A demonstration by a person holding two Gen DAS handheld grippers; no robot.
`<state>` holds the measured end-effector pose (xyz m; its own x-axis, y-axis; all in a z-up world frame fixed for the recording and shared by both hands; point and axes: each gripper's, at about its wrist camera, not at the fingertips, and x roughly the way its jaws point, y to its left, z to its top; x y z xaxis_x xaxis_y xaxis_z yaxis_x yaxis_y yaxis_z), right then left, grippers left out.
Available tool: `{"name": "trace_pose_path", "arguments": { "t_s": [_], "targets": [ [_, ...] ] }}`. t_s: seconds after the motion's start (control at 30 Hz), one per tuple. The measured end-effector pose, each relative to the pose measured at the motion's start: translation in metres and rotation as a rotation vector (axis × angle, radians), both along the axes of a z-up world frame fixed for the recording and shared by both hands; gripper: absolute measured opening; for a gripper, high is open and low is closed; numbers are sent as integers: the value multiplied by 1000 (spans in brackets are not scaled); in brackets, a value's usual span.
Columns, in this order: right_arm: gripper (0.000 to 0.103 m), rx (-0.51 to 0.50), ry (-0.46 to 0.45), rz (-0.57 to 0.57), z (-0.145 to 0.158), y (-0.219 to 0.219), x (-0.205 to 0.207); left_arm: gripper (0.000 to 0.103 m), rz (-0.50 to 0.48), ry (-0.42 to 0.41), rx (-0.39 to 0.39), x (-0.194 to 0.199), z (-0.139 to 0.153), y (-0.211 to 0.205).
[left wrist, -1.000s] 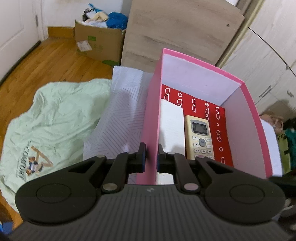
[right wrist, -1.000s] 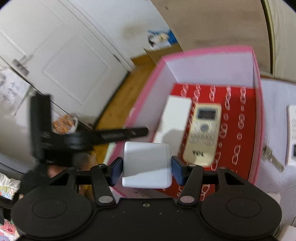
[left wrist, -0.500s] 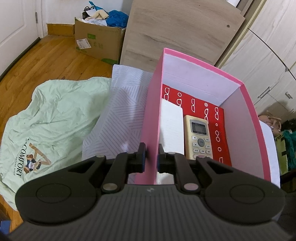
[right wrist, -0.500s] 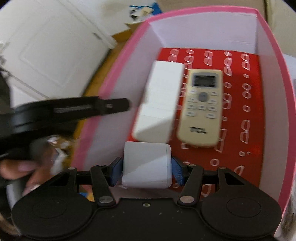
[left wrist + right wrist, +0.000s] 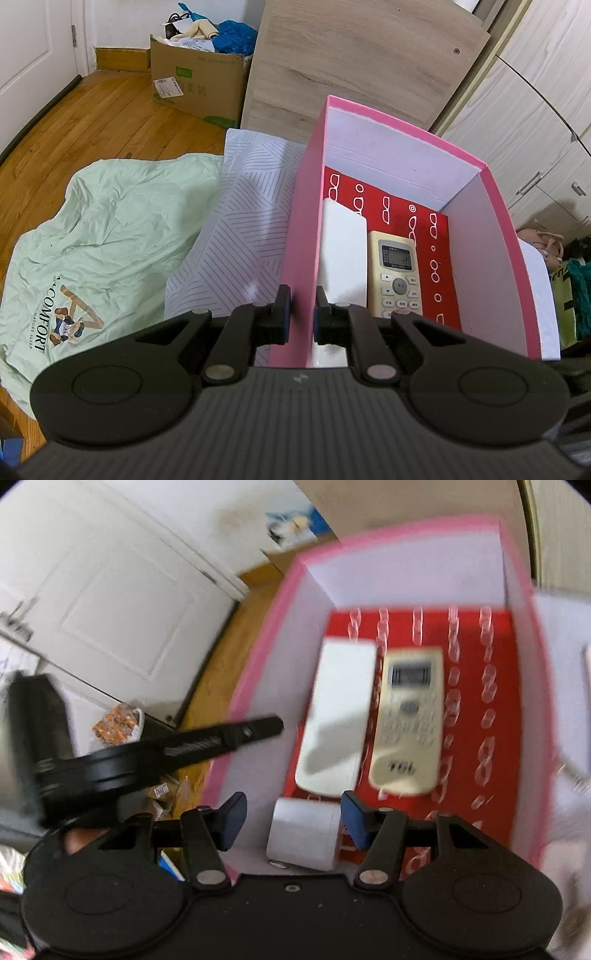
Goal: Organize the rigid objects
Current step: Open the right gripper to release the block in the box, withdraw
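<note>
Pink box [image 5: 301,258]: L tongs [image 5: 300,306] clamped.

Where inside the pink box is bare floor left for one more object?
Free: the red floor between the remote and the right wall of the pink box, and a band along its far wall. Crowded: the left side, with long white box, remote, white cube.

The left tool [image 5: 300,308] pointed steeply down, its pads pinched on the box wall [image 5: 301,258]. The right tool [image 5: 293,818] tilted down too, its jaws spread wider than the white block [image 5: 304,834] between them, pads not pressing it.
</note>
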<state>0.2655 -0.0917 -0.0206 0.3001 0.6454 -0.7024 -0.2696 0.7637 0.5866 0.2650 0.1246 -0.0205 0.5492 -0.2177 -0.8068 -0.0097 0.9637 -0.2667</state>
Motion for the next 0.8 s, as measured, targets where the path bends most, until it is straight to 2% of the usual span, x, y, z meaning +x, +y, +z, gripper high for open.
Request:
{"name": "trace_pose_path", "arguments": {
  "t_s": [0.07, 0.17, 0.3, 0.4, 0.53, 0.63, 0.8],
  "targets": [
    [63, -13, -89, 17, 15, -12, -9, 10, -5, -5, 7, -1, 0, 0],
    [63, -100, -257, 37, 40, -28, -26, 10, -20, -25, 21, -3, 4, -3],
    [62, -62, -298, 21, 57, -67, -38, 9, -17, -24, 14, -4, 4, -1],
    [62, -104, -365, 20, 63, -89, -48, 9, -18, -27, 22, -4, 4, -2],
    [62, -168, -429, 84, 51, -116, -62, 8, -32, -32, 51, -4, 5, -7],
    [62, -262, -426, 29, 32, -143, -69, 8, -42, -33, 75, -3, 7, -11],
    [60, -321, -292, -129, 17, -178, -81, 8, -65, -44, 116, -4, 8, -17]
  ]
}}
